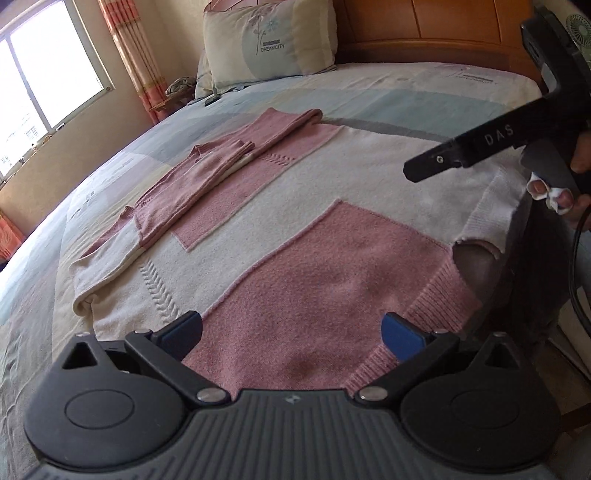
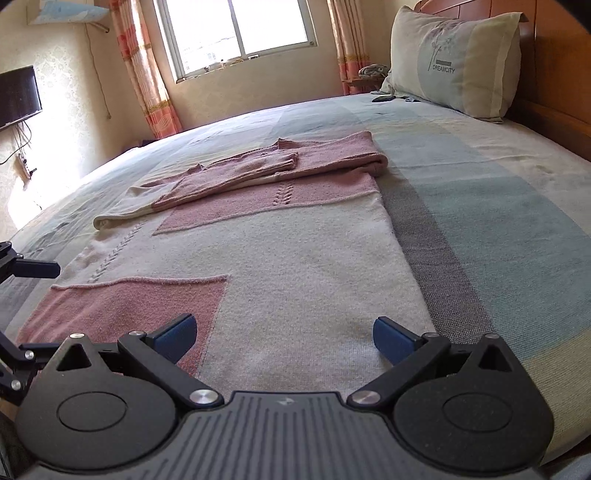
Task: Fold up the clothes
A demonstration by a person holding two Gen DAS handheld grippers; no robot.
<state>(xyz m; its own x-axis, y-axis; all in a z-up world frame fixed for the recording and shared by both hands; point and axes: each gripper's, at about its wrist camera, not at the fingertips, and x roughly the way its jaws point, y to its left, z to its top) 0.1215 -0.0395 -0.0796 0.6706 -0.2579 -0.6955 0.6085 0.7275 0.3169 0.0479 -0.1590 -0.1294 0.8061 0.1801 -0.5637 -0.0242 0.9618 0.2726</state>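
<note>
A pink and cream knitted sweater [image 1: 280,236] lies flat on the bed, hem toward me, both sleeves folded in across its upper part. My left gripper [image 1: 291,334] hovers open over the pink hem panel, nothing between its blue pads. In the right wrist view the same sweater [image 2: 280,240] stretches away, and my right gripper [image 2: 284,338] stands open above the cream hem area near the garment's right edge. The right gripper's black body [image 1: 491,144], held by a hand, shows at the upper right of the left wrist view.
The bed [image 2: 498,206] carries a blue, grey and cream patterned cover. A pillow [image 2: 454,59] leans on the wooden headboard [image 1: 436,26]. A window [image 2: 236,33] with orange curtains lies beyond. A TV [image 2: 16,94] hangs on the left wall. The bed's edge [image 1: 517,258] drops off at the right.
</note>
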